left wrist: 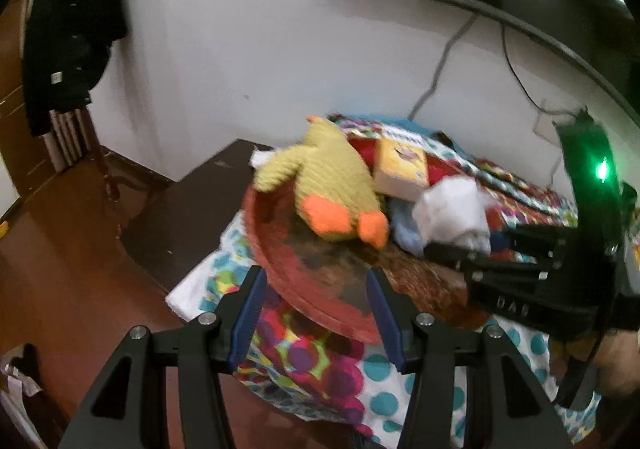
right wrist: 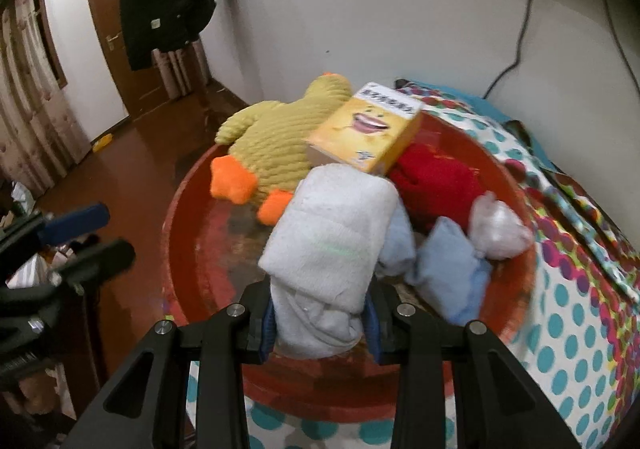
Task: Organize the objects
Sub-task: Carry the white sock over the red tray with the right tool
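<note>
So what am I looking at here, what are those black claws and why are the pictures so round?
No robot: a person holds a two-finger clamp in each hand, each carrying a wide-angle camera looking along its fingers. One picture is from the left gripper, open and empty near the round red basin. The other is from the right gripper, shut on a rolled white sock. In the basin, on a dotted cloth, lie a yellow plush duck, a yellow cardboard box, a red cloth and pale blue socks.

the plush duck (right wrist: 276, 137) is yellow with orange feet. the basin (right wrist: 188, 249) is red. the box (right wrist: 366, 129) is yellow. the rolled sock (right wrist: 332, 241) is white, the cloth (right wrist: 580, 313) has colourful dots.
</note>
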`<action>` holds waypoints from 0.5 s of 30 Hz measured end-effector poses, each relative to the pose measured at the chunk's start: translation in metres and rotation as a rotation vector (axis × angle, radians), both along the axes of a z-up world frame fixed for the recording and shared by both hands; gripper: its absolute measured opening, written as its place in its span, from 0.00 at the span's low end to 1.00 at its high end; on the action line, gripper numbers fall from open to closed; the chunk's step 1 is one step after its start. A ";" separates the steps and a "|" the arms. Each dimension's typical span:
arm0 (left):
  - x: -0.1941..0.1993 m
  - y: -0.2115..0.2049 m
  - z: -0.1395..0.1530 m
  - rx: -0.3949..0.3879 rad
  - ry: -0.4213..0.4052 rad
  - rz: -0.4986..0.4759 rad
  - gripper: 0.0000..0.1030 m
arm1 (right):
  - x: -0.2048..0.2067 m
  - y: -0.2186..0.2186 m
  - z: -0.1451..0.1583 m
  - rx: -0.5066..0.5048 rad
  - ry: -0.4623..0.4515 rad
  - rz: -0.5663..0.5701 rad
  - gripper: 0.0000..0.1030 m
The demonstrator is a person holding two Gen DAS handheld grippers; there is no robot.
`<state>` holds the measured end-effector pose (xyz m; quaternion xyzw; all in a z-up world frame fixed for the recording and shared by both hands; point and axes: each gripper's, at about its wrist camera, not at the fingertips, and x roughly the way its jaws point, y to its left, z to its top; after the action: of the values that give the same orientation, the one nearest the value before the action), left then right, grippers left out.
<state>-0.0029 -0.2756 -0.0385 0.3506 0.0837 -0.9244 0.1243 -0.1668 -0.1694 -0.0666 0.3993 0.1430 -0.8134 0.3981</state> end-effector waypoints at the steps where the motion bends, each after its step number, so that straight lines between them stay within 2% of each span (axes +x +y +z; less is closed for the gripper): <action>1: 0.002 -0.005 0.003 -0.013 0.005 0.019 0.52 | 0.001 -0.004 -0.002 0.004 -0.004 0.006 0.32; 7: 0.004 -0.025 0.006 0.008 0.001 0.063 0.52 | 0.000 -0.020 -0.013 0.034 -0.034 0.007 0.34; 15: 0.003 -0.020 0.003 -0.049 -0.028 0.080 0.52 | -0.002 -0.029 -0.019 0.068 -0.064 -0.047 0.34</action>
<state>0.0001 -0.2961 -0.0358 0.3566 0.0735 -0.9155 0.1711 -0.1685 -0.1987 -0.0859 0.4417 0.1485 -0.8040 0.3694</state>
